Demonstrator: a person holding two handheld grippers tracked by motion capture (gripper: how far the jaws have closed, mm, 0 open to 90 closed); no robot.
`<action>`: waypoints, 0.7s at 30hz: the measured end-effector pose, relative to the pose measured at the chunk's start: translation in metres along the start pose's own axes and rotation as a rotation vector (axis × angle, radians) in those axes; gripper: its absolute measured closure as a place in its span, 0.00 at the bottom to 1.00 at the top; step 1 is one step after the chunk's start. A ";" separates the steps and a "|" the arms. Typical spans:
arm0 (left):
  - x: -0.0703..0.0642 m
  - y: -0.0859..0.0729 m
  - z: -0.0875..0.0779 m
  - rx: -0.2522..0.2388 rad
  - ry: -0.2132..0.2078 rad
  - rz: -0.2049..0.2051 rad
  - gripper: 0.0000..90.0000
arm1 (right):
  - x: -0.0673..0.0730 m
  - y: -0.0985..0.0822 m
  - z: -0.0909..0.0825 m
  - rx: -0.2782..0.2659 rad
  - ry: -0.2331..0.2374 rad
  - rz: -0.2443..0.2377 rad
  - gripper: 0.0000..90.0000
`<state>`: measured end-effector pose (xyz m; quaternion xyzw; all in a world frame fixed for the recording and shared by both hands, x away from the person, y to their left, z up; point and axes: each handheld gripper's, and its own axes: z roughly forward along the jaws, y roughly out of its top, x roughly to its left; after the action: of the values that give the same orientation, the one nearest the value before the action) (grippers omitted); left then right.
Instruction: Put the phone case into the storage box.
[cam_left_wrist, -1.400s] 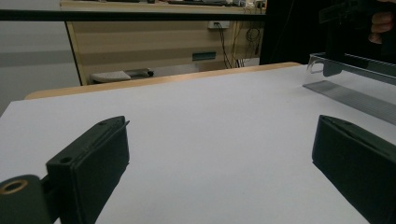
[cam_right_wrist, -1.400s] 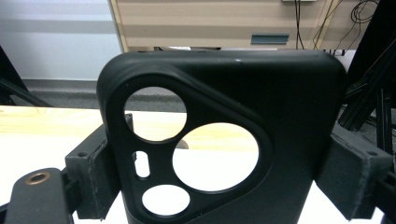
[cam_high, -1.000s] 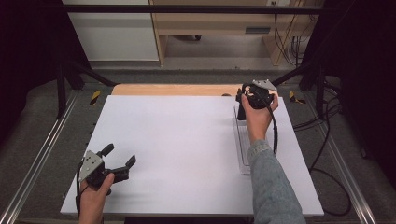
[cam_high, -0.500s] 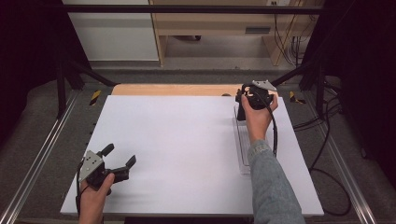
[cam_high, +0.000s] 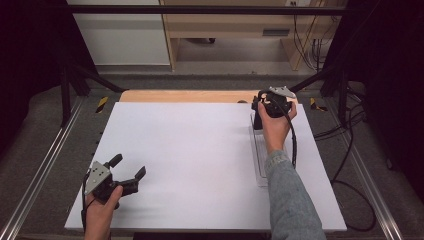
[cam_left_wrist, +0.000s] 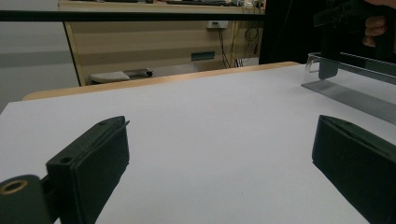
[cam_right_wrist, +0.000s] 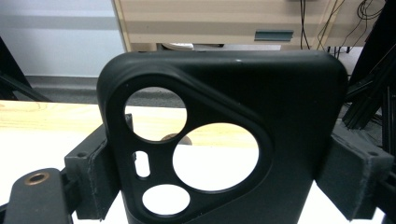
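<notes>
Left gripper (cam_high: 128, 171): your jaws gape wide, empty, low over the white table (cam_high: 190, 160).
Right gripper (cam_high: 260, 112): you clamp a black phone case (cam_right_wrist: 224, 140) (upright, above the clear tray (cam_high: 260, 155)).

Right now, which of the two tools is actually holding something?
The right tool, at the table's far right: its jaws are clamped on a black phone case. The left tool, near-left, is open with nothing between its jaws.

A lab (framed white table (cam_high: 200, 150), loose cables (cam_high: 305, 45), bare cabinets (cam_high: 225, 25)).
</notes>
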<state>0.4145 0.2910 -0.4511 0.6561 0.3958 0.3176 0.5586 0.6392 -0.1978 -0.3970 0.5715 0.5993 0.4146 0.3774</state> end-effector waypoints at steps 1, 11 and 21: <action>0.000 0.000 0.000 0.001 0.000 0.001 0.04 | 0.000 0.000 0.000 0.001 0.001 0.000 0.15; -0.001 0.000 0.000 0.002 -0.002 0.000 0.04 | 0.000 -0.001 0.001 0.002 0.004 0.003 0.15; -0.001 0.000 0.001 0.003 -0.003 0.002 0.04 | 0.000 -0.001 0.001 0.003 0.007 0.009 0.15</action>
<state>0.4147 0.2899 -0.4516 0.6578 0.3949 0.3163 0.5580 0.6397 -0.1975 -0.3988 0.5731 0.5988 0.4174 0.3725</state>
